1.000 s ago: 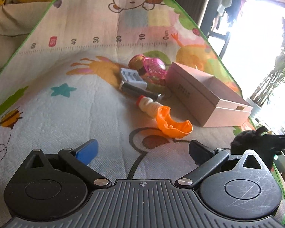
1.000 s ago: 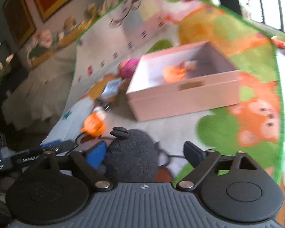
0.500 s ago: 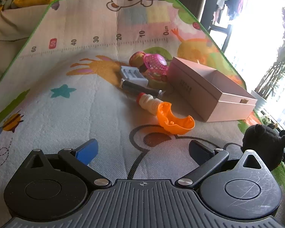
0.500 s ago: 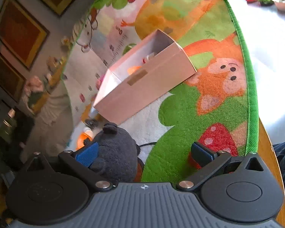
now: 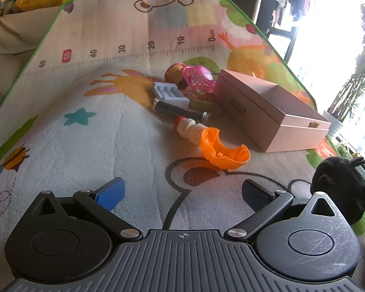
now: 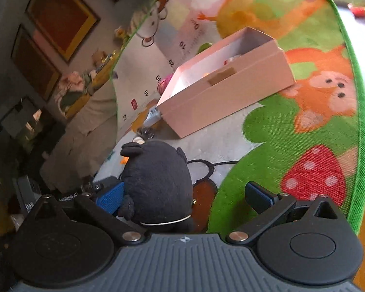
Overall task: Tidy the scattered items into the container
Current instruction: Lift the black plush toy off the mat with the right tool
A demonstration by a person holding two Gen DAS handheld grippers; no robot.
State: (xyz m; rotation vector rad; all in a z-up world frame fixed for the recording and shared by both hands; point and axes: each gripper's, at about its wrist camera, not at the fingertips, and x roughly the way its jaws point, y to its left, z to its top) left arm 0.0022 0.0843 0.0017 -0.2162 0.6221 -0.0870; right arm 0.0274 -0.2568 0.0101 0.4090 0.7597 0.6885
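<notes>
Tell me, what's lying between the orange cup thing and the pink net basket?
In the left wrist view, between the orange cup and the pink net basket lie a small cream bottle with a red cap, then a dark tube.

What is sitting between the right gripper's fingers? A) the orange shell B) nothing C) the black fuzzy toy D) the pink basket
C: the black fuzzy toy sits against one blue pad of the right gripper, whose jaws are wide open.

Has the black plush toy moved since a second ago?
Yes. In the left wrist view the black plush toy has dropped lower, further below the pink box corner.
</notes>
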